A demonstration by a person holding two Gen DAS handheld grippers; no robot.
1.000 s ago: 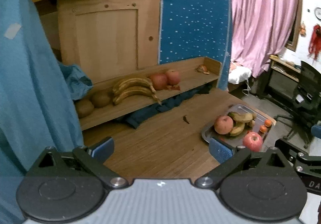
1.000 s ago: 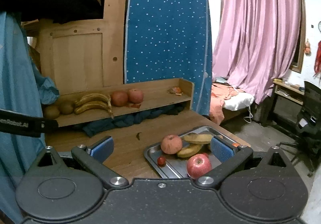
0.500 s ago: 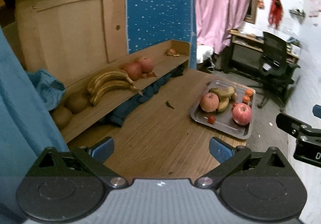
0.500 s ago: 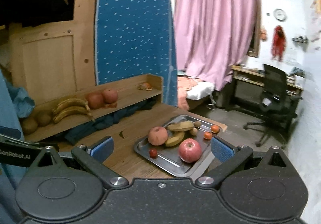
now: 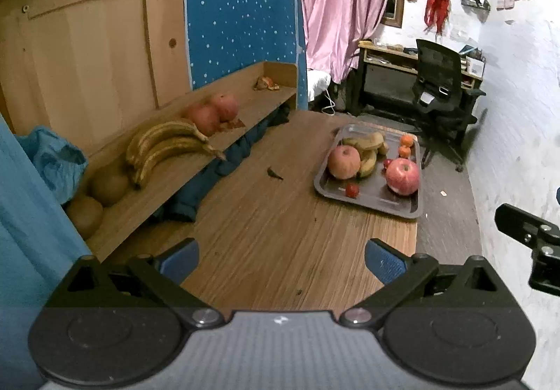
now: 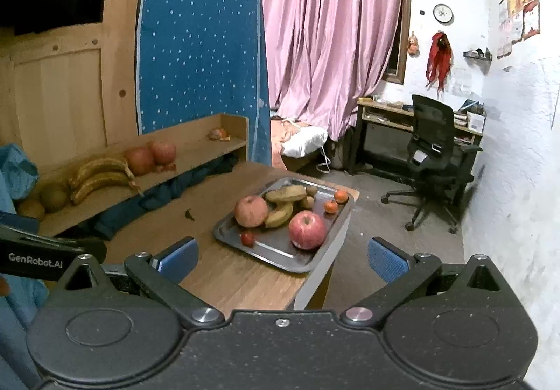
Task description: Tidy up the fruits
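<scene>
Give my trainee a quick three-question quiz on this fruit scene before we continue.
1. True or false: both tongs, left and right, are open and hold nothing.
2. Which fruit lies on the wooden shelf between the brown round fruits and the red apples?
3. The red apple on the metal tray sits: A) nearest the right tongs B) at the tray's far end C) off the tray.

Key: 1 true; 2 the banana bunch; 3 A.
</scene>
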